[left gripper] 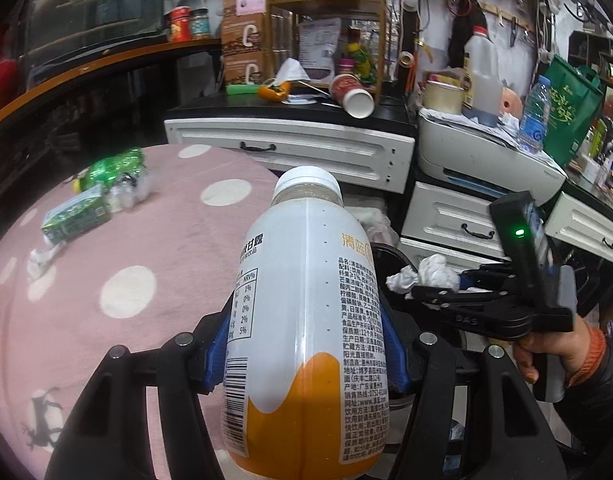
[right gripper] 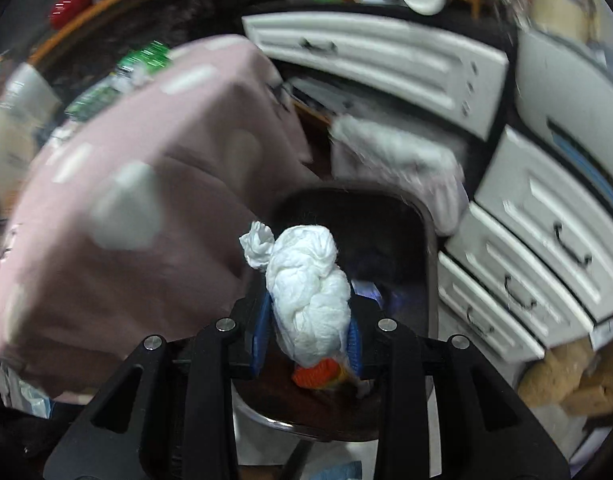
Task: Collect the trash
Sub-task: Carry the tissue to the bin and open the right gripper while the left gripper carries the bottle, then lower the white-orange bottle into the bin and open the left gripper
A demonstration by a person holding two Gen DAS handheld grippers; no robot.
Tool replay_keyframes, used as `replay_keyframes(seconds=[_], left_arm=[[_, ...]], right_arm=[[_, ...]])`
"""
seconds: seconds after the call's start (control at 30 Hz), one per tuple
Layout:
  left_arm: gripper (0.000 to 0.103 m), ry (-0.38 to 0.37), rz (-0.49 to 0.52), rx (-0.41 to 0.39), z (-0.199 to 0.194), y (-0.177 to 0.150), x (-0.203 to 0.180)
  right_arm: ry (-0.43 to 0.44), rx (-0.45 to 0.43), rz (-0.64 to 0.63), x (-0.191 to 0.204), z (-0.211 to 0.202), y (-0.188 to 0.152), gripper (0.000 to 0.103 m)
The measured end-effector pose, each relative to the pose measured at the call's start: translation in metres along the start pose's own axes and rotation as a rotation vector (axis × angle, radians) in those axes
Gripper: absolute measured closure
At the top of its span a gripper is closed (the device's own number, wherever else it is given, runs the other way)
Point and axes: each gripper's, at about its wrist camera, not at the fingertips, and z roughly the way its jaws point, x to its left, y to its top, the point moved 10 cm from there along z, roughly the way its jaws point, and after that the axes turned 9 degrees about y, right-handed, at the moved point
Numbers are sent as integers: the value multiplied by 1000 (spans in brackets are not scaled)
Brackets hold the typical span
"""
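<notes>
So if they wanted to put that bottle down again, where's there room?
The pink dotted cloth lies bare between the bottle and the green wrappers. The black counter by the tipped paper cup is crowded.

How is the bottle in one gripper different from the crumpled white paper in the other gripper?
The bottle is smooth and hard-looking, with printed labels and a cap; the tissue wad is wrinkled, soft-looking and plain white. The bottle is much bigger, so the left gripper stands wider than the right gripper. The bottle has an orange base; the wad sits against something orange. Both are gripped between blue pads.
</notes>
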Motion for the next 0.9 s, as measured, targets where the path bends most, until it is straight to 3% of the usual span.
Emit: replay_keyframes(seconds=[0.1,0.2,0.27,0.3,0.5,0.67,0.9], left_arm=[[42,-13,20,14,7,-3,-14],[42,-25,32,32,16,-6,-27],[42,-37,40,48,22,-9,-35],[42,-40,45,52,24,-11,-39],[42,-62,80,90,37,-24,-61],[42,-84,108,142,55,-36,-80],[42,-100,161,200,78,-52,-105]], right_arm=[[-22,21,33,-16,12,-10,69],[-72,32,61,-30,23,-18,51],[-97,23,71,-37,22,-19,31],[-105,7,74,-39,18,-18,28],[-213,-64,41,-48,-15,-4,28],[-265,-134,17,-51,-46,8,21],[-341,-183,-28,-53,-70,20,21]])
